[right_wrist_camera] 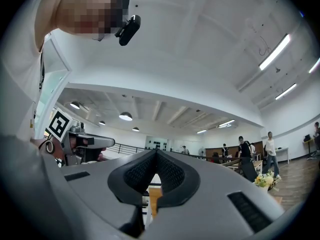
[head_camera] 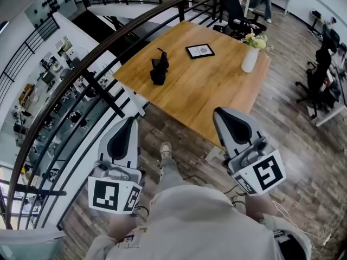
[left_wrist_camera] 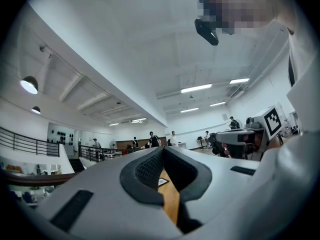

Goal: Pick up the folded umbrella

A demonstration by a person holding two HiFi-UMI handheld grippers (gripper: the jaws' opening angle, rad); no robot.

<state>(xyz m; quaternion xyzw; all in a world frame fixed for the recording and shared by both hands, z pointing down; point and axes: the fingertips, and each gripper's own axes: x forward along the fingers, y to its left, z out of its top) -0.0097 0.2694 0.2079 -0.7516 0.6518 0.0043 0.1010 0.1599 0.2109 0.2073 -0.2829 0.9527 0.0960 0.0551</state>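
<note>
The folded black umbrella (head_camera: 159,69) lies on the far left part of the wooden table (head_camera: 190,96) in the head view. Both grippers hang in front of the person's body, short of the table's near edge and well away from the umbrella. My left gripper (head_camera: 131,119) is shut with nothing in it, and its tips meet in the left gripper view (left_wrist_camera: 162,149). My right gripper (head_camera: 217,112) is likewise shut and empty, its pads touching at the tip (right_wrist_camera: 156,152). A strip of table shows through each gripper's jaw gap; the umbrella is not seen in either gripper view.
A tablet (head_camera: 200,51) and a white vase of flowers (head_camera: 250,58) stand on the table's far side. A dark curved railing (head_camera: 81,69) over a drop runs along the left. Office chairs (head_camera: 320,85) stand at the right. People walk in the far background.
</note>
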